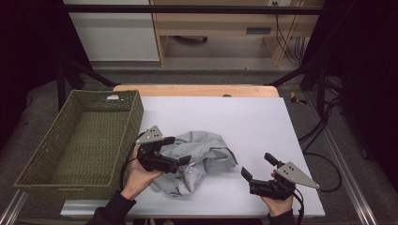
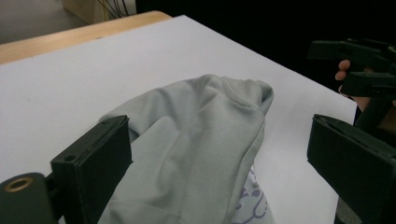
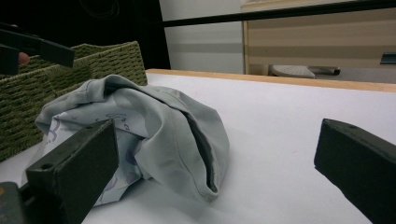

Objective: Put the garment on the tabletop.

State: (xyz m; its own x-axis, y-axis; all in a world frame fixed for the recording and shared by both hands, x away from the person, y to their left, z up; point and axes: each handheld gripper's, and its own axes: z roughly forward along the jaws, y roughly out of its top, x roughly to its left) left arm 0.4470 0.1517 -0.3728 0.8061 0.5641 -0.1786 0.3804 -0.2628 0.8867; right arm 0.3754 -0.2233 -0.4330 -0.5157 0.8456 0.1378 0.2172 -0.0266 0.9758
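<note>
My left gripper (image 1: 176,151) has its jaws spread wide, one on either side of the crumpled grey garment (image 1: 199,157); in the left gripper view the cloth (image 2: 196,154) bulges up between the two black jaws and brushes the near one, but nothing is pinched yet. My right gripper (image 1: 257,168) is also spread open, and it hangs just off the garment's right side, aimed at it, with bare white table between; in the right gripper view the cloth (image 3: 154,135) sits ahead and to the left of the jaws, its hem gaping toward me. The garment lies in a loose heap near the front edge of the table (image 1: 263,117), left of the middle, with a pale printed lining showing on its underside. Just beside it, along the table's left edge, stands the green woven basket (image 1: 136,117), and I see nothing in it. Beyond the far edge there is a strip of bare wood and a wooden desk (image 1: 211,23) against the wall. As I read it, the job of getting this garment tidied and into the basket has hardly begun: no grip is made, no fold is laid, the cloth is a heap. What is left is nearly everything: closing on an edge, spreading or folding, and carrying it left.
</note>
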